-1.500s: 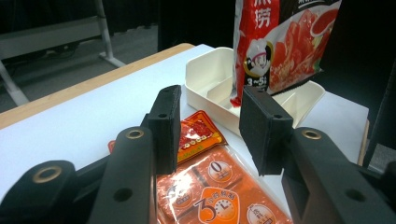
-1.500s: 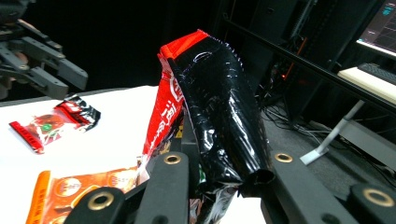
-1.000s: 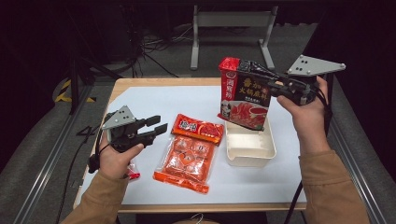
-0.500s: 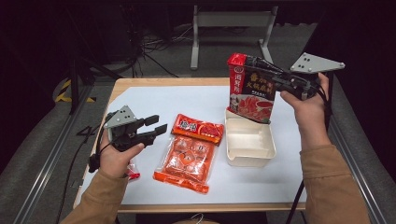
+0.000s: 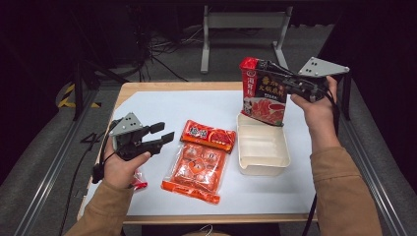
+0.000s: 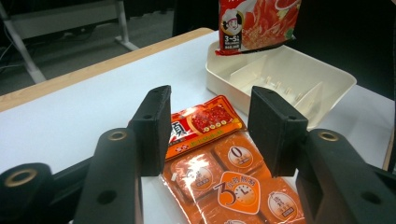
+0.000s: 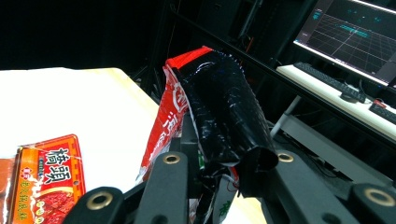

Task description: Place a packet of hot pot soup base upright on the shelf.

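My right gripper is shut on a tall red soup-base pouch, held upright with its lower edge over the far end of a cream divided tray. In the right gripper view the crumpled pouch sits pinched in the right gripper. My left gripper hovers open at the left; its jaws have just been opening and nothing is between them. Ahead of the left gripper lies a flat orange packet with a small red sachet on its far end.
A white sheet covers the wooden table. A small red wrapper lies under my left hand. Beyond the table stands a grey metal frame. A lit monitor stands on a desk in the right gripper view.
The right gripper has carried the pouch a little right and down, and it now hangs straighter over the tray's far end. The left jaws stand wider apart.
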Motion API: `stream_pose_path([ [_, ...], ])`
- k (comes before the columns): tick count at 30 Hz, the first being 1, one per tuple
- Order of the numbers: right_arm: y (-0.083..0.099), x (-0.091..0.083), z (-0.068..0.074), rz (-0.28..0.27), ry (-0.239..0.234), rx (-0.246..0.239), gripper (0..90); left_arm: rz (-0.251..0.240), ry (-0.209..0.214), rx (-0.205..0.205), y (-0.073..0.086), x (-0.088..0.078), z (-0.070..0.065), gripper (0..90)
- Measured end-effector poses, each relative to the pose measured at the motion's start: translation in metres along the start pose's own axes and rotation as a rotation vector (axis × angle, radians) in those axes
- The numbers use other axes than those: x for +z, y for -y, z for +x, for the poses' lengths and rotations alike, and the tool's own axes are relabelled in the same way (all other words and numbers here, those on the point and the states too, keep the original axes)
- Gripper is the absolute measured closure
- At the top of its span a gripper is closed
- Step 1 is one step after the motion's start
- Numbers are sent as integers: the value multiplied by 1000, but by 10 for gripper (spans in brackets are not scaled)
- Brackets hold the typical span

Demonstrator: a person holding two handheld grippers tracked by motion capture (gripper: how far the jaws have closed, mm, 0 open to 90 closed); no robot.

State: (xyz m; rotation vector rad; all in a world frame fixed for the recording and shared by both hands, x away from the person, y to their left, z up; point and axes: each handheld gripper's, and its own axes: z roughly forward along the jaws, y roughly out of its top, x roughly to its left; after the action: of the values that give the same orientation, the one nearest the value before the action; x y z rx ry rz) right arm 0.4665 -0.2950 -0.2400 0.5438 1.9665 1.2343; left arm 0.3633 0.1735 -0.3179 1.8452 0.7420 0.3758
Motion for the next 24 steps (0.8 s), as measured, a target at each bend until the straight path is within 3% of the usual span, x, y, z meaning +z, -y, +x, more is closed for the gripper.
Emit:
stream_pose_path([
  [11,12,22,0,27,-33,-8,760,11,-39,-19,6,-8,3,473],
  [24,18,31,5,31,-70,-21,749,30,-38,-27,7,-6,4,468],
])
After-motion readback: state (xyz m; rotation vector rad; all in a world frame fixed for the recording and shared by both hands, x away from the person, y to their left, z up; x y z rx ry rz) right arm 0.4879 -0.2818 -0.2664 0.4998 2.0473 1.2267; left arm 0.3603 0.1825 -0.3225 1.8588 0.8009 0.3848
